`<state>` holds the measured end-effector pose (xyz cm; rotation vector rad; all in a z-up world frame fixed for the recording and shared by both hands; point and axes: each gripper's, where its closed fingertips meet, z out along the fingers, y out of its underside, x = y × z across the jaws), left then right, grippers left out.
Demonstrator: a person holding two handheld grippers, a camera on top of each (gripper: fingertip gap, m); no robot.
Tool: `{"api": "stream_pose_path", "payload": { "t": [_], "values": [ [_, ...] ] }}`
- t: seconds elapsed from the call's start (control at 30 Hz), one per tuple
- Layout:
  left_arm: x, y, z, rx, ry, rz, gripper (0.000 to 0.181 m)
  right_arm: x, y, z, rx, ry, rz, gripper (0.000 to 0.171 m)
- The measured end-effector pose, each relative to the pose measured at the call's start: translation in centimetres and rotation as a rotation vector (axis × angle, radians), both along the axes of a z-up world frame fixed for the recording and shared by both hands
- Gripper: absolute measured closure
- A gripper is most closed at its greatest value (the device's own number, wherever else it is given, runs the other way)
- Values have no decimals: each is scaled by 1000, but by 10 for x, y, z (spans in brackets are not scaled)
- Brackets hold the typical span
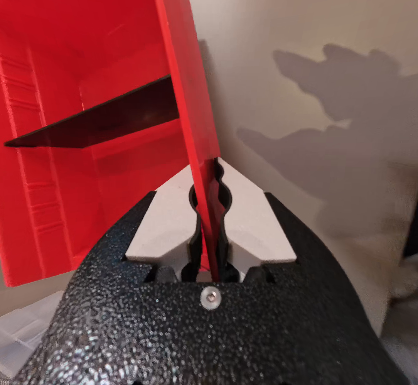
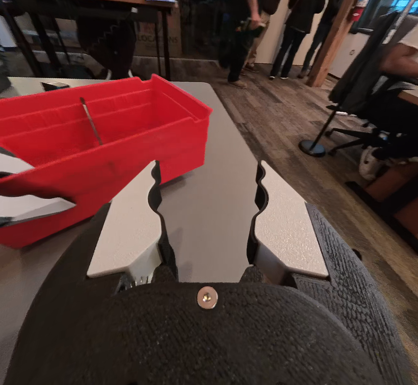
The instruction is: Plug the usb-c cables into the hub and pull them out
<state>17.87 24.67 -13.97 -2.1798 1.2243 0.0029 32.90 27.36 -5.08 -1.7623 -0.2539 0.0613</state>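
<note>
Red plastic fills the left of the left wrist view: a red bin (image 1: 86, 62) seen from close up, its inside crossed by a dark divider (image 1: 101, 120) that slots between ribbed walls; the left gripper (image 1: 209, 193) has its jaws pinching the bin's thin side wall, the wall running straight down between the two grey fingers (image 1: 167, 220) into the black body; to the right of that a pale tabletop (image 1: 294, 23) carries a dark shadow of the grippers; in the right wrist view the same red bin (image 2: 117, 166) stands on the left half of a grey table (image 2: 210, 193), tilted, with its near end raised off the surface and a slim divider (image 2: 91, 120) across its channel; at the far left edge the left gripper (image 2: 24, 190) shows, clamped on the bin's near wall; in the middle the right gripper (image 2: 208, 195) hangs over bare table with its jaws spread wide and nothing between them; its left fingertip (image 2: 149, 177) overlaps the bin's side in the picture, though whether it touches I cannot tell; further right lie a wooden floor (image 2: 282, 111), standing people (image 2: 246, 23) and a black office chair (image 2: 371, 111); neither the usb-c cables nor the hub can be seen in either view
</note>
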Motion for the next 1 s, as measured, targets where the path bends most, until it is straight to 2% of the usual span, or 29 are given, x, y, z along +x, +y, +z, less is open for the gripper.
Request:
{"api": "stream_pose_path", "payload": {
  "t": [0.1, 0.13, 0.27, 0.33, 0.4, 0.5, 0.6, 0.7, 0.87, 0.93, 1.0],
  "values": [
    [3, 4, 4, 103, -40, 12, 173, -24, -1, 2, 22, 43, 74, 84],
    [3, 2, 12, 132, -67, 9, 165, -31, -1, 4, 34, 53, 90, 82],
    [-25, -35, 66, 247, -214, 29, 109, -63, -10, 16, 86, 108, 136, 67],
    [-60, -61, 97, 339, -289, 73, 81, -86, -19, 20, 120, 120, 164, 55],
    [-113, -85, 120, 451, -309, 172, 77, -108, -26, 16, 139, 80, 170, 46],
    [-217, -119, 139, 660, -250, 429, 78, -135, -29, -1, 126, 10, 152, 33],
    [-296, -154, 121, 673, -208, 657, 78, -151, -25, -12, 127, -18, 125, 32],
    [-339, -174, 83, 571, -209, 826, 71, -170, -18, -17, 88, 2, 157, 36],
    [-370, -184, 46, 510, -123, 945, 72, -174, -5, -37, -61, -62, 170, 46],
    [-379, -187, 39, 497, -85, 970, 75, -161, -4, -38, -93, -60, 153, 57],
    [-390, -190, 36, 497, -72, 999, 77, -140, -4, -34, -112, -74, 125, 60]
  ]
}}
